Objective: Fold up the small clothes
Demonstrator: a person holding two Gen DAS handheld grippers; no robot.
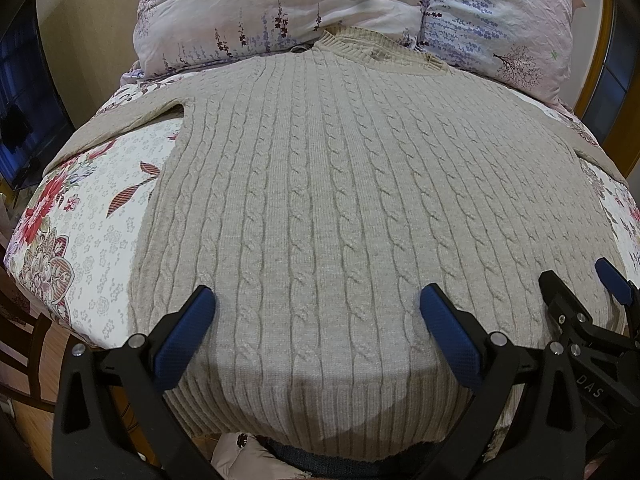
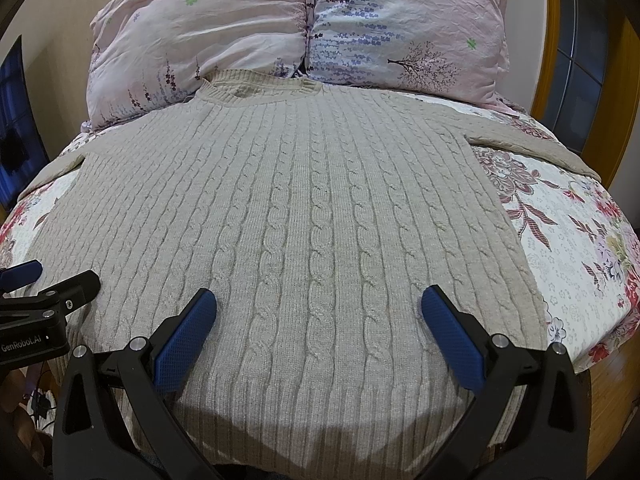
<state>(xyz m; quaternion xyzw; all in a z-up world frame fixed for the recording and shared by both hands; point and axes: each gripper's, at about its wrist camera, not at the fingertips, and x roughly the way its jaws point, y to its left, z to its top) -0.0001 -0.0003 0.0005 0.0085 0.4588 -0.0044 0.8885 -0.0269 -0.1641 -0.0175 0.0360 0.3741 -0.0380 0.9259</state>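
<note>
Both the left tongs (image 1: 316,312) and right tongs (image 2: 318,312) are hanging wide apart, grasping nothing, over the sweater's (image 2: 304,216) hem, its long axis running straight ahead toward the pillows (image 2: 304,32).

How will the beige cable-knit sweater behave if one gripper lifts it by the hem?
The sweater would probably sag and drape, since it lies limp over the bed edge. Its thick cable knit suggests some weight, so it may stretch. The textured knit should hold well against the right gripper pads.

Left gripper (image 1: 316,312) and right gripper (image 2: 318,312) side by side, level, jaws spread wide, gripping nothing.
</note>
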